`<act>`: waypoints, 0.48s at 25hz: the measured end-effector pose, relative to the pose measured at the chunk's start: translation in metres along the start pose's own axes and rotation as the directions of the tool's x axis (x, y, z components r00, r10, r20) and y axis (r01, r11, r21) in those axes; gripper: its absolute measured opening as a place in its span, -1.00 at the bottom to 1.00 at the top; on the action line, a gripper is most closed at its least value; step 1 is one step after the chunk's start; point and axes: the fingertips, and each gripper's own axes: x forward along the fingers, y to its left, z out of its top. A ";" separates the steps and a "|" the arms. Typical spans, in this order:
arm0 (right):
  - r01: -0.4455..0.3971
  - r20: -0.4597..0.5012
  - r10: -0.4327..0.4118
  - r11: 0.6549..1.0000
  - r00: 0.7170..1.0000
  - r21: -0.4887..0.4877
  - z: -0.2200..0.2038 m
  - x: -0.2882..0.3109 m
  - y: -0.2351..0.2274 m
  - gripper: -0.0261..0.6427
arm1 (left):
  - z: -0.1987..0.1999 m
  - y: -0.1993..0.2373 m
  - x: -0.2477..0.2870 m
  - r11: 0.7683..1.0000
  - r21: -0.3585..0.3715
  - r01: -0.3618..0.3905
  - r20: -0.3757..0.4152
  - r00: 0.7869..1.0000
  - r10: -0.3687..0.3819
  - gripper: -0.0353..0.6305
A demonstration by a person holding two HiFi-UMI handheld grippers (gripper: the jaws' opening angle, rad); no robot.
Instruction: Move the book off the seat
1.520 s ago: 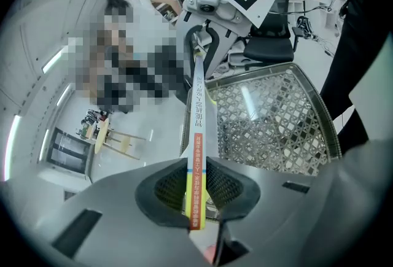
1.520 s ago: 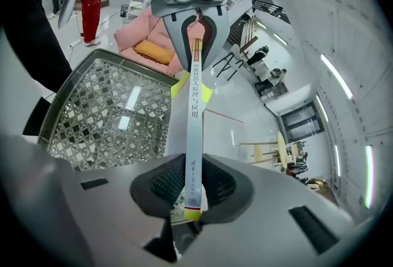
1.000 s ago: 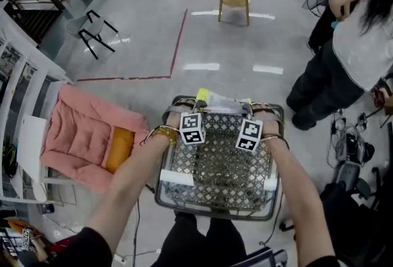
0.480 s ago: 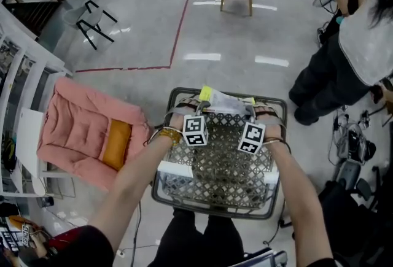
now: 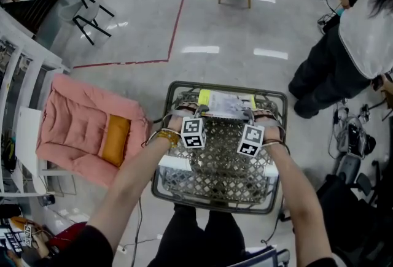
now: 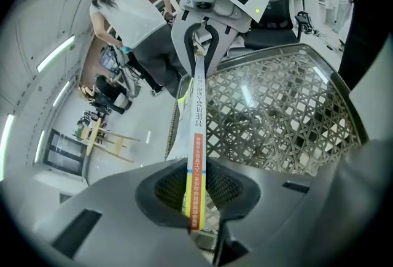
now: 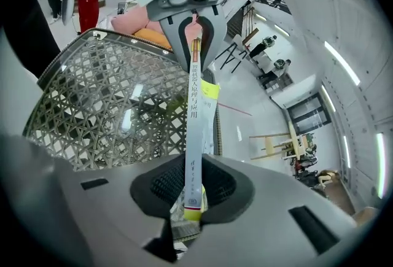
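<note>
Left hand-held gripper (image 5: pixel 198 115) and right hand-held gripper (image 5: pixel 248 117) each clamp one end of thin yellow-and-white book (image 5: pixel 227 104). Long axis runs crosswise between them, at far edge of grey wire-mesh seat (image 5: pixel 221 167).

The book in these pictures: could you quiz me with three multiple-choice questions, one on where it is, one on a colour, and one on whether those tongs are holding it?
1. Where is the book?
A. on the floor
B. at the far end of the lattice seat
C. on a round table

2. What colour is the small pillow on the pink cushion?
A. blue
B. green
C. orange

3. How do the left tongs and right tongs stand?
A. both clamped on the book
B. both open and empty
C. only one grips it

Answers:
1 B, the head view shows it held at the seat's far end.
2 C, it shows orange against the pink.
3 A, each gripper view shows the book's edge pinched between that pair of tongs.
</note>
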 end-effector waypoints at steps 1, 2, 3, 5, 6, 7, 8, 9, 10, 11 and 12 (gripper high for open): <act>-0.010 0.000 0.010 1.000 1.000 0.004 0.001 0.001 0.004 -0.71 | -0.001 -0.003 0.001 1.000 0.000 0.012 0.000 1.000 -0.012 -0.68; -0.021 -0.001 0.021 1.000 1.000 0.008 0.000 0.003 0.008 -0.71 | -0.002 -0.007 0.003 1.000 0.001 0.025 -0.001 1.000 -0.025 -0.68; -0.036 -0.002 0.036 0.999 0.999 0.012 0.000 0.005 0.013 -0.71 | -0.003 -0.011 0.006 0.999 0.002 0.039 -0.003 0.999 -0.039 -0.68; -0.076 -0.004 0.076 0.997 0.997 0.024 -0.001 0.011 0.028 -0.71 | -0.006 -0.023 0.012 0.997 0.002 0.075 -0.008 0.997 -0.075 -0.68; -0.099 -0.004 0.099 0.995 0.995 0.029 -0.002 0.014 0.036 -0.71 | -0.007 -0.030 0.015 0.995 0.001 0.096 -0.012 0.995 -0.096 -0.68; -0.118 -0.004 0.118 0.992 0.993 0.033 -0.002 0.017 0.043 -0.71 | -0.009 -0.037 0.018 0.993 -0.001 0.116 -0.015 0.993 -0.116 -0.68; -0.133 -0.005 0.133 0.990 0.991 0.035 -0.002 0.019 0.049 -0.71 | -0.011 -0.043 0.020 0.991 -0.005 0.133 -0.017 0.991 -0.133 -0.68; -0.145 -0.005 0.145 0.989 0.989 0.036 -0.003 0.021 0.055 -0.71 | -0.012 -0.048 0.023 0.989 -0.009 0.147 -0.018 0.989 -0.147 -0.68; -0.155 -0.005 0.155 0.987 0.988 0.036 -0.003 0.023 0.059 -0.71 | -0.013 -0.053 0.026 0.987 -0.014 0.158 -0.018 0.987 -0.158 -0.68; -0.164 -0.006 0.165 0.986 0.986 0.035 -0.003 0.025 0.063 -0.71 | -0.014 -0.057 0.028 0.986 -0.017 0.167 -0.018 0.986 -0.167 -0.68; -0.173 -0.008 0.174 0.984 0.985 0.035 -0.004 0.027 0.067 -0.71 | -0.014 -0.061 0.031 0.984 -0.020 0.174 -0.019 0.984 -0.175 -0.68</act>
